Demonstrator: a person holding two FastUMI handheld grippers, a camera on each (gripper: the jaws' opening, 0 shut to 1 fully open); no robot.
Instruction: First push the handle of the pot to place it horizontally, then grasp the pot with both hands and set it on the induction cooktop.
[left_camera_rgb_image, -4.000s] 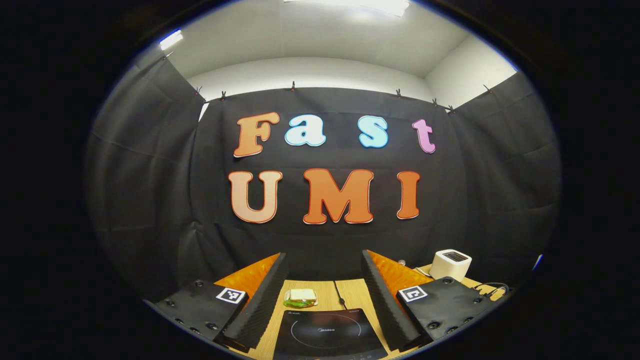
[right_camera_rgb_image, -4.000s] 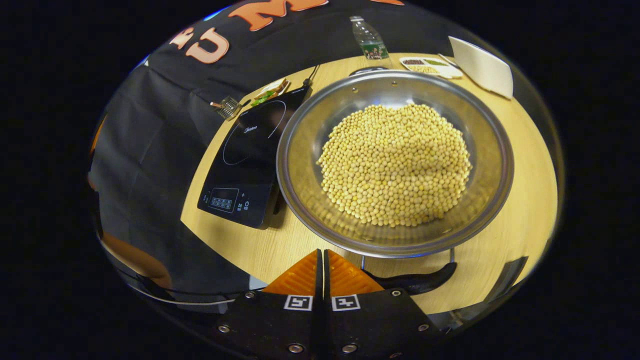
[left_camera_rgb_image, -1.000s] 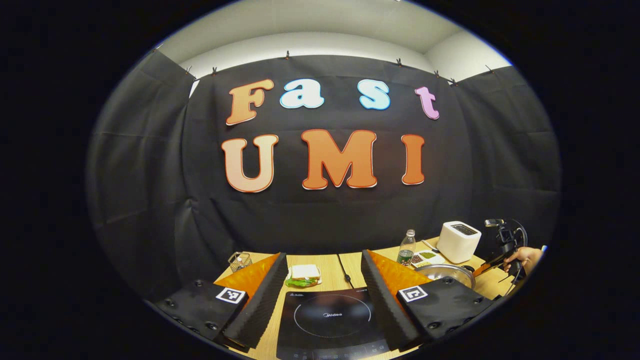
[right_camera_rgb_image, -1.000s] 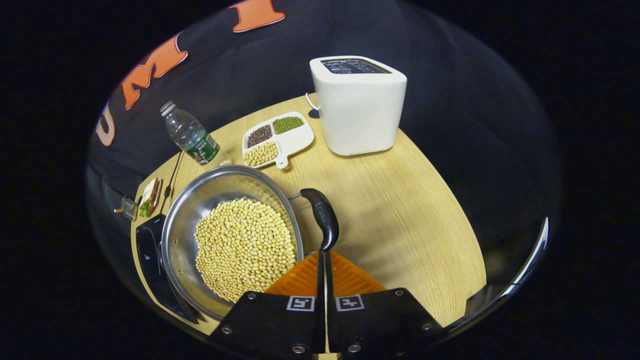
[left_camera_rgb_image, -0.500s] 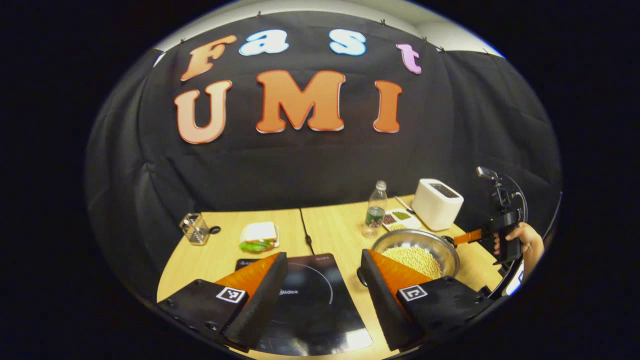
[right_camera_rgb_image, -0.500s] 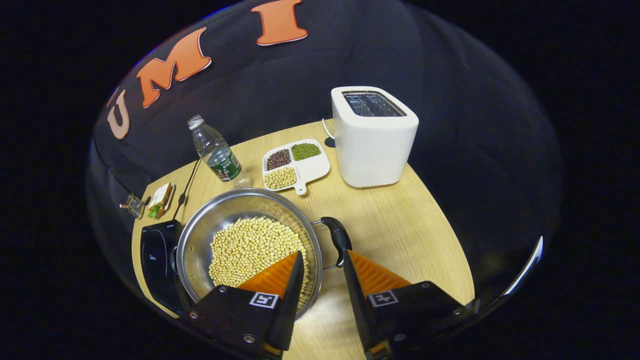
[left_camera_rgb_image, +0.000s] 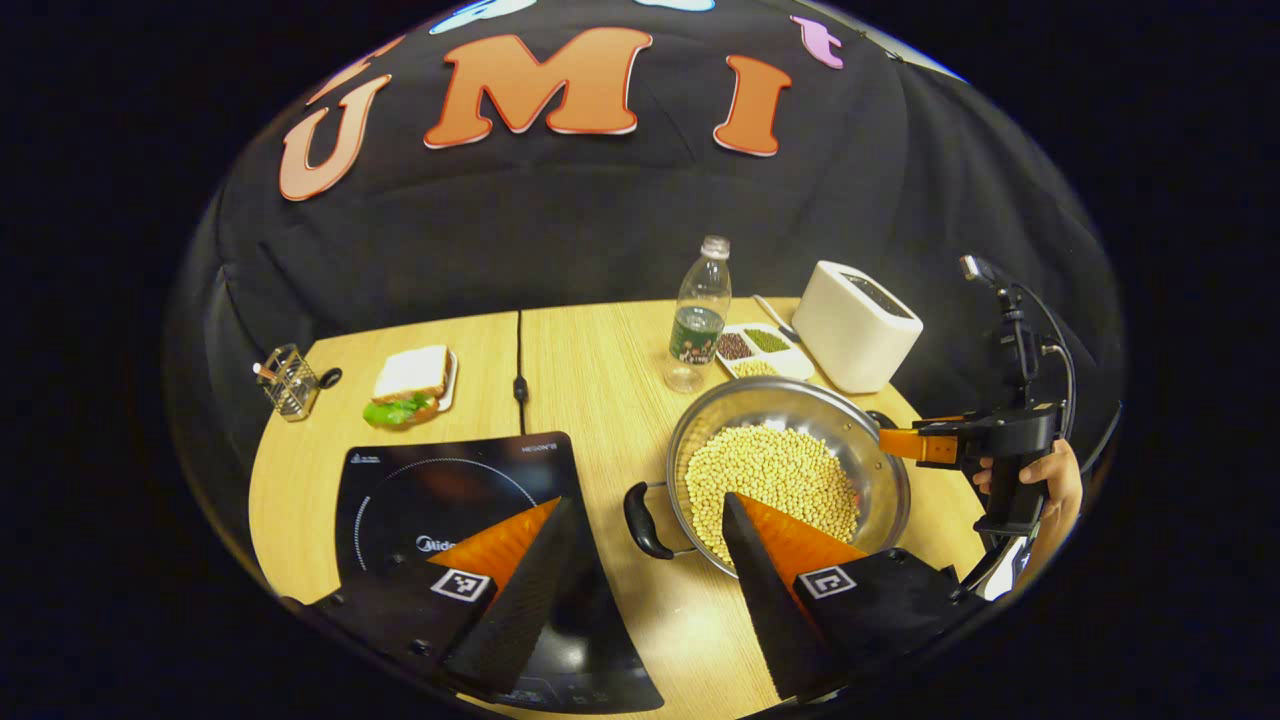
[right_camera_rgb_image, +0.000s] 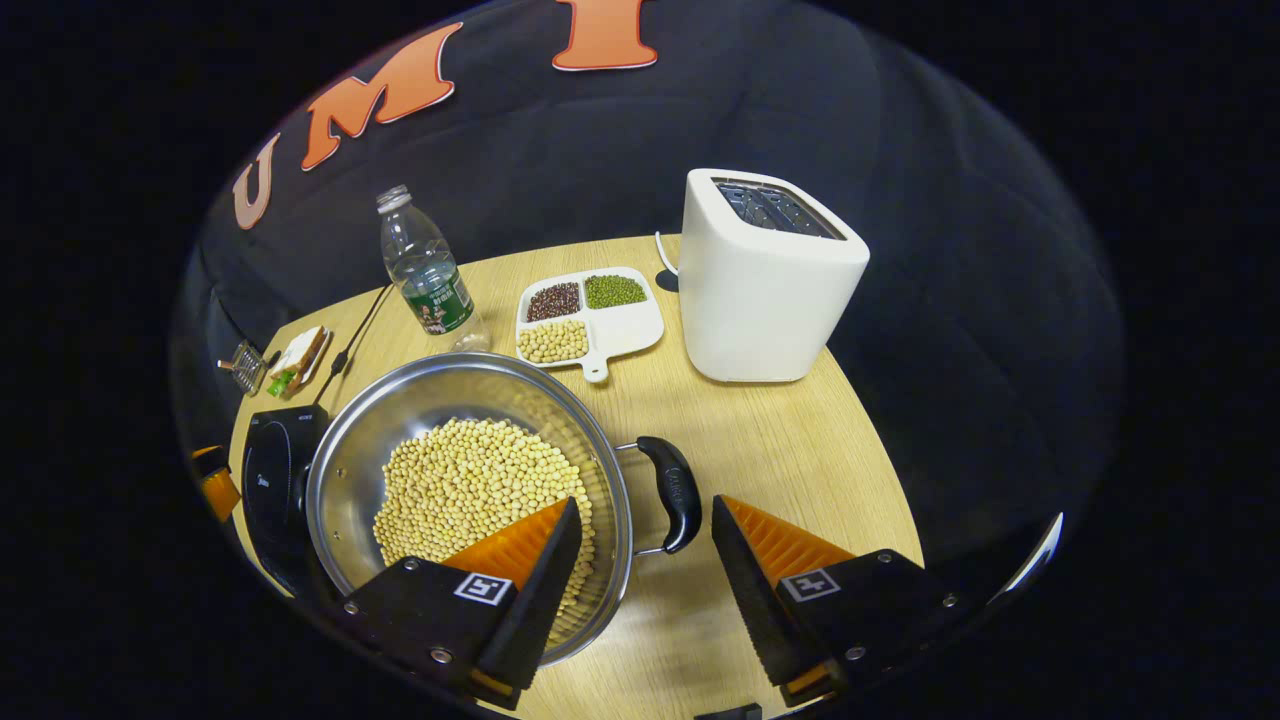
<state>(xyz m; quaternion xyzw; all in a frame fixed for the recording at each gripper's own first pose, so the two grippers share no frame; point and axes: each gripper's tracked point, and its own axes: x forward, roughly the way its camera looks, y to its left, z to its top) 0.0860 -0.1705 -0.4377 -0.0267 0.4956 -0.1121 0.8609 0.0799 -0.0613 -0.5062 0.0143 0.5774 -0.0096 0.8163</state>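
Right hand-held gripper (right_camera_rgb_image: 640, 545) astride crosswise pot handle (right_camera_rgb_image: 675, 493)

The pot (right_camera_rgb_image: 350, 470) looks like polished metal, shiny inside, with glossy black plastic-looking handles (right_camera_rgb_image: 672, 492), and it sits on a pale wood-grain table (right_camera_rgb_image: 800, 460) with a smooth matt finish. The induction cooktop (left_camera_rgb_image: 450, 490) is a glossy black glass-like slab, the toaster (right_camera_rgb_image: 765, 290) looks like matt white plastic, and the bottle (right_camera_rgb_image: 425, 265) is clear plastic.

I count one steel pot of yellow beans (right_camera_rgb_image: 470, 490), one black induction cooktop (left_camera_rgb_image: 440, 500), one white toaster (right_camera_rgb_image: 765, 280), one clear plastic bottle (right_camera_rgb_image: 425, 265), one sandwich (left_camera_rgb_image: 410, 375).
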